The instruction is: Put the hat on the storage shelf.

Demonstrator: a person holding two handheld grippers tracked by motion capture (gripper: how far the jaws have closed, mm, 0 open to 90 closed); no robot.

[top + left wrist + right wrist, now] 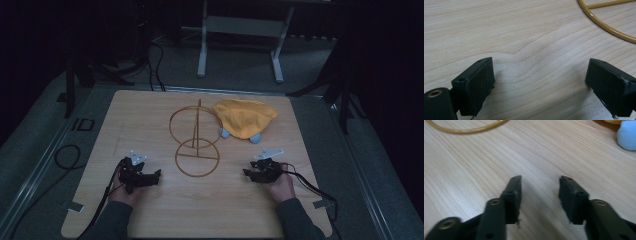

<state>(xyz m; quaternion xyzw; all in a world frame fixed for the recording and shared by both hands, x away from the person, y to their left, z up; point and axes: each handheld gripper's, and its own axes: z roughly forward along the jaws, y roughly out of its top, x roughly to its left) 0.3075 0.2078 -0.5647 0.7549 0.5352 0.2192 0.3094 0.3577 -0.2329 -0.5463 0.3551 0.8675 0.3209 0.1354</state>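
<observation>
A gold wire stand [196, 137] with two rings and an upright post sits mid-table. Behind it to the right lies an orange cloth [244, 118] draped over something with pale blue feet [255, 138]. My left gripper [156, 175] rests low on the wood at the front left, its jaws wide apart with nothing between them [540, 75]; the stand's ring [606, 26] curves past its upper right. My right gripper [247, 173] sits at the front right, jaws partly apart over bare wood [540, 182]; a blue foot [627, 135] shows at the top right.
The wooden table top [150, 115] ends in a grey surround. Cables [67, 157] trail off the left side, and a white frame's legs [202, 50] stand on the floor beyond the far edge.
</observation>
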